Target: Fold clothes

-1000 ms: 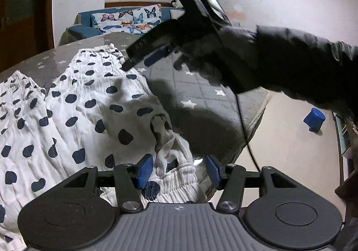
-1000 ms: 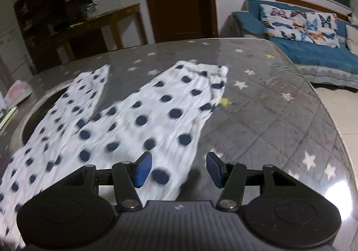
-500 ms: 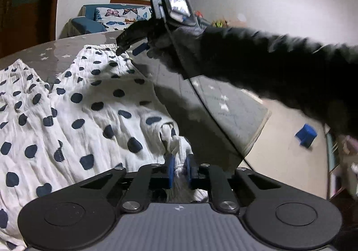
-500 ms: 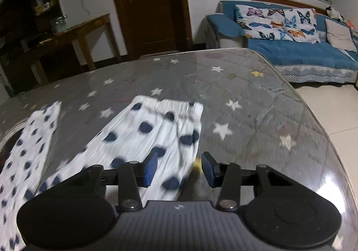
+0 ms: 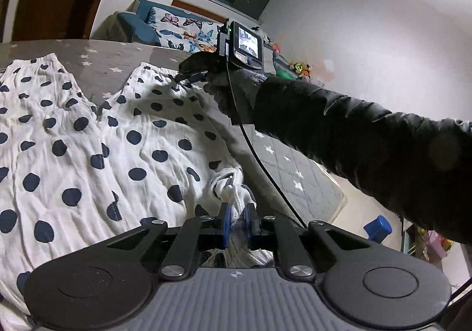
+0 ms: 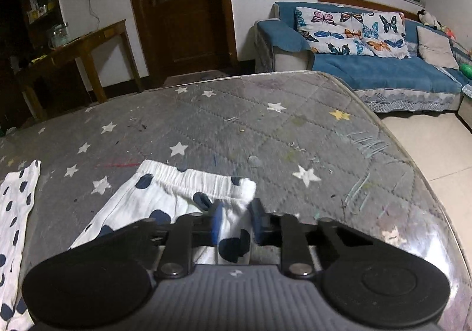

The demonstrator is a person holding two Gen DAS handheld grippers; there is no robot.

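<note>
Left wrist view: my left gripper (image 5: pixel 237 220) is nearly closed, blue pads pinching a bunched knot of white fabric at the near right edge of the polka-dot trousers (image 5: pixel 97 136). That bunch sits dead centre at 6 o'clock, lifted off the mattress (image 5: pixel 289 165). The rest of the garment spreads from 9 to 11 o'clock, two legs running away from me, elastic cuffs at the far end. At 1 o'clock my right gripper (image 5: pixel 184 77) reaches in on a dark sleeve (image 5: pixel 354 130), tips at the far cuff of the right-hand leg. Blue sofa (image 5: pixel 138 27) behind at 12.

Right wrist view: right gripper (image 6: pixel 236 220) jaws have just been closing, now narrow, with the cuff corner of the trousers (image 6: pixel 165 198) between the pads; the pads look to be pressing on the cloth. Elastic cuff band lies just ahead of the tips at 11 to 12 o'clock, cloth running back under the gripper toward 7. Second leg is a strip at 8 to 9 o'clock, well apart. Grey star-print mattress (image 6: pixel 265 130) fills the middle; sofa (image 6: pixel 383 71) at 1 to 2, wooden table (image 6: pixel 82 44) at 10.
</note>
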